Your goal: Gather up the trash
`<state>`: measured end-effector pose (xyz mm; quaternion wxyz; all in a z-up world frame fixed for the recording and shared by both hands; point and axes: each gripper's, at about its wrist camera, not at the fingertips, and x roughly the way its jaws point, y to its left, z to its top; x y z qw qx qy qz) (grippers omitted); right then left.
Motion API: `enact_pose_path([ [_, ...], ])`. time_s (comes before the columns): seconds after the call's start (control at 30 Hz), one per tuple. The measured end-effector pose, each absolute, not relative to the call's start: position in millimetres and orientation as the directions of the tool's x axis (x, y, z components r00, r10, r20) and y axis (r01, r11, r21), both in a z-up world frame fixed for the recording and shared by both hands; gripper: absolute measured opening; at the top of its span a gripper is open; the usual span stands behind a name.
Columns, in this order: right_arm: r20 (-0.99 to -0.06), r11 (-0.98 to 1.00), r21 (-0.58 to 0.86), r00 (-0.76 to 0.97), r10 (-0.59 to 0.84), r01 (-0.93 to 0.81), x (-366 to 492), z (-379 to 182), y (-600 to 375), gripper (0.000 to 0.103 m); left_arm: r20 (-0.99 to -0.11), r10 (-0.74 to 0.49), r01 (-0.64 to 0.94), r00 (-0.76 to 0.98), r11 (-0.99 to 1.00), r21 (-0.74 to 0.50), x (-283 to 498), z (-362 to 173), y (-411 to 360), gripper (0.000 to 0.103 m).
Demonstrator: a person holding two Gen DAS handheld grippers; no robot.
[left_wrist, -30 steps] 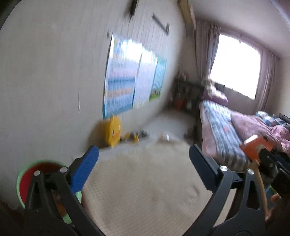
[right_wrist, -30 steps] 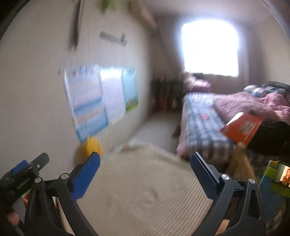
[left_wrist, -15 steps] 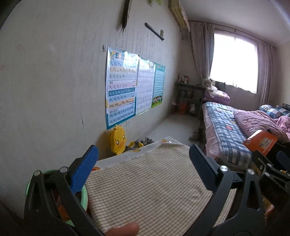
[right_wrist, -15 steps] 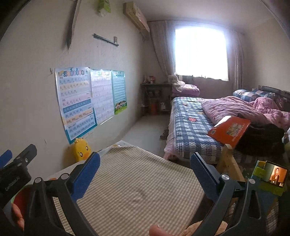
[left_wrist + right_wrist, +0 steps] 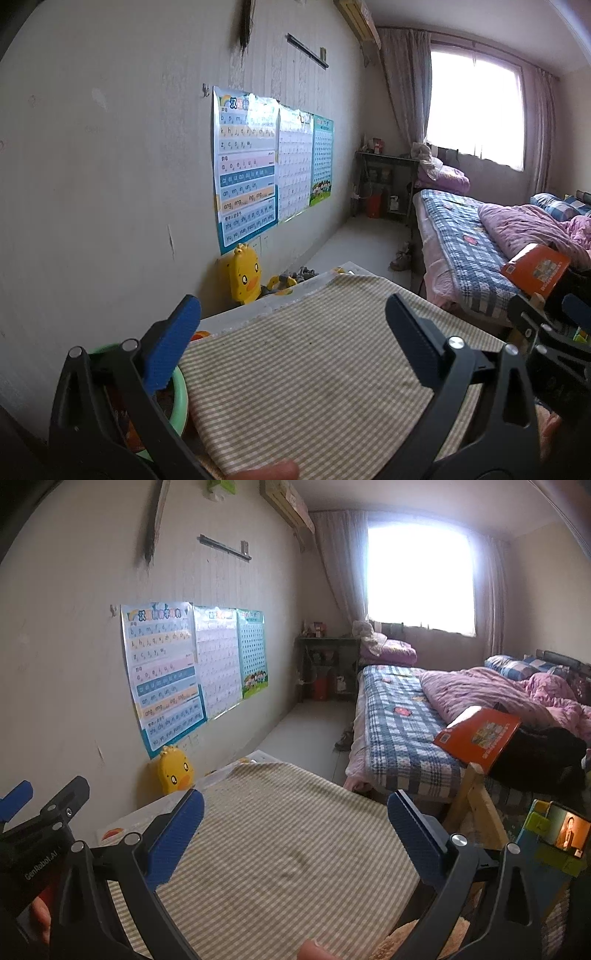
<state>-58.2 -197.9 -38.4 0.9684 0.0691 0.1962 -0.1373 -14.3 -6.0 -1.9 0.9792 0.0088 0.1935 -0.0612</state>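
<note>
both grippers, left gripper and right gripper, hang wide open and empty above the table, likely scanning; no trash shows, only a green basin left of it.

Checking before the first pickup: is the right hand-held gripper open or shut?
Open. The right hand-held gripper has its blue-padded jaws spread wide, with only the checked cloth visible between them.
</note>
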Motion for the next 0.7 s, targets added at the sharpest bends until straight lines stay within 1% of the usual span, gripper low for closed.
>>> enact_pose_path([
  [0.17, -0.422, 0.952, 0.087, 0.877, -0.231, 0.292, -55.4, -42.4, -197.5, 0.096, -0.404, -0.106, 0.117, 0.908, 0.993, 0.002, -11.1, -6.4, -5.8, 0.098],
  [0.7, -0.460, 0.956, 0.085, 0.862, -0.214, 0.283, -50.3, -48.7, -193.6, 0.096, -0.437, -0.090, 0.113, 0.895, 0.993, 0.025, -7.9, -13.6, -5.5, 0.098],
])
